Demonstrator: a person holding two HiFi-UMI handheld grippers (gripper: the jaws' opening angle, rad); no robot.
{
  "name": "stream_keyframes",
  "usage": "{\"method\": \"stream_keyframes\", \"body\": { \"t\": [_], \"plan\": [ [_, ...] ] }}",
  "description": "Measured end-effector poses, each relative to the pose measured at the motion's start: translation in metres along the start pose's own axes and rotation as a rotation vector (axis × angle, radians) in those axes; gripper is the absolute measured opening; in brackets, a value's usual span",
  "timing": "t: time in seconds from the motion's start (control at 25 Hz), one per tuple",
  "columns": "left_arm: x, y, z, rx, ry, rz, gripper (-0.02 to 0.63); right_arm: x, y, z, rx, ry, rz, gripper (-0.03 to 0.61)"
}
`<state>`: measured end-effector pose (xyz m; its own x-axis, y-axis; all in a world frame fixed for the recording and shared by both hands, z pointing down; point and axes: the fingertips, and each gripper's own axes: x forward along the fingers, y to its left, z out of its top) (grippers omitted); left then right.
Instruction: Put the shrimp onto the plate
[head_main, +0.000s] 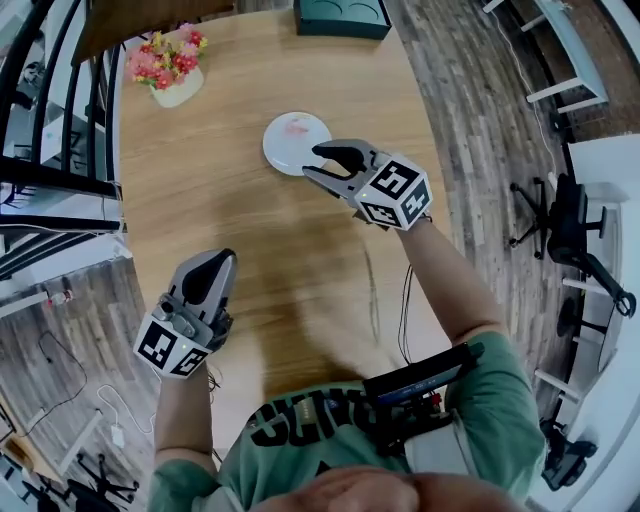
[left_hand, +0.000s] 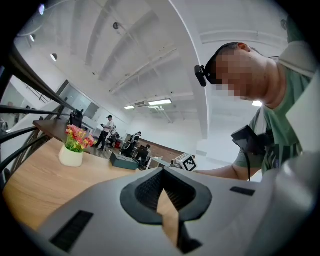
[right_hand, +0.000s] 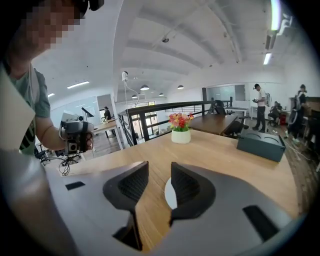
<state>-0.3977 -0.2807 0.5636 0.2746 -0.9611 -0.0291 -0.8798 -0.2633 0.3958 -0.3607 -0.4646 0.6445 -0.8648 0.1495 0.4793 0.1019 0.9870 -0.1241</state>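
A white plate (head_main: 285, 150) lies on the wooden table (head_main: 240, 210), with a pale pink shape on it that looks like the shrimp (head_main: 298, 127). My right gripper (head_main: 322, 163) hovers at the plate's near right rim, open, with nothing between its jaws. In the right gripper view the same gripper (right_hand: 159, 167) shows a strip of the plate (right_hand: 168, 194) through the gap; the shrimp is hidden there. My left gripper (head_main: 222, 260) rests low over the near left of the table, far from the plate. In the left gripper view its jaws (left_hand: 161, 172) meet at the tips, empty.
A white pot of pink and yellow flowers (head_main: 172, 65) stands at the far left of the table, and a dark green box (head_main: 341, 17) at the far edge. A black railing (head_main: 40, 120) runs along the left side. An office chair (head_main: 565, 225) stands on the floor to the right.
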Motion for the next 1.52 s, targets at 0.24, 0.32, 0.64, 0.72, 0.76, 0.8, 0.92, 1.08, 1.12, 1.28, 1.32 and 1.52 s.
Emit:
{"method": "stream_keyframes", "body": {
  "t": [0.24,0.32,0.64,0.72,0.76,0.8,0.92,1.08,1.12,1.28,1.32,1.52],
  "plan": [
    [-0.034,-0.037,0.044,0.038,-0.033,0.019,0.005,-0.045,0.042,0.027,0.016,-0.055,-0.011,0.019],
    [-0.050,-0.048,0.055,0.042,-0.041,0.035,0.005,-0.057,0.056,0.037,0.033,-0.078,-0.010,0.008],
    [-0.130,-0.107,0.065,0.057,-0.058,0.076,0.005,-0.098,0.137,0.069,0.081,-0.190,0.056,0.008],
    [-0.155,-0.116,0.073,0.061,-0.068,0.092,0.005,-0.106,0.159,0.079,0.092,-0.213,0.063,0.008],
    [-0.168,-0.120,0.077,0.065,-0.072,0.100,0.006,-0.109,0.169,0.084,0.099,-0.225,0.064,0.008],
    [-0.181,-0.124,0.082,0.071,-0.077,0.105,0.005,-0.112,0.180,0.090,0.106,-0.237,0.064,0.008],
    [-0.220,-0.133,0.102,0.104,-0.093,0.106,0.005,-0.119,0.212,0.107,0.114,-0.271,0.058,0.008],
    [-0.272,-0.146,0.126,0.140,-0.114,0.089,0.005,-0.131,0.263,0.125,0.107,-0.296,0.028,0.008],
    [-0.284,-0.150,0.129,0.143,-0.115,0.083,0.005,-0.135,0.276,0.127,0.104,-0.298,0.018,0.008],
    [-0.323,-0.166,0.147,0.171,-0.117,0.057,0.005,-0.164,0.318,0.139,0.102,-0.323,-0.028,0.008],
    [-0.332,-0.170,0.152,0.177,-0.122,0.057,0.005,-0.174,0.326,0.142,0.105,-0.331,-0.040,0.008],
    [-0.368,-0.197,0.171,0.180,-0.185,0.087,0.005,-0.228,0.348,0.144,0.134,-0.373,-0.090,0.008]
  ]
}}
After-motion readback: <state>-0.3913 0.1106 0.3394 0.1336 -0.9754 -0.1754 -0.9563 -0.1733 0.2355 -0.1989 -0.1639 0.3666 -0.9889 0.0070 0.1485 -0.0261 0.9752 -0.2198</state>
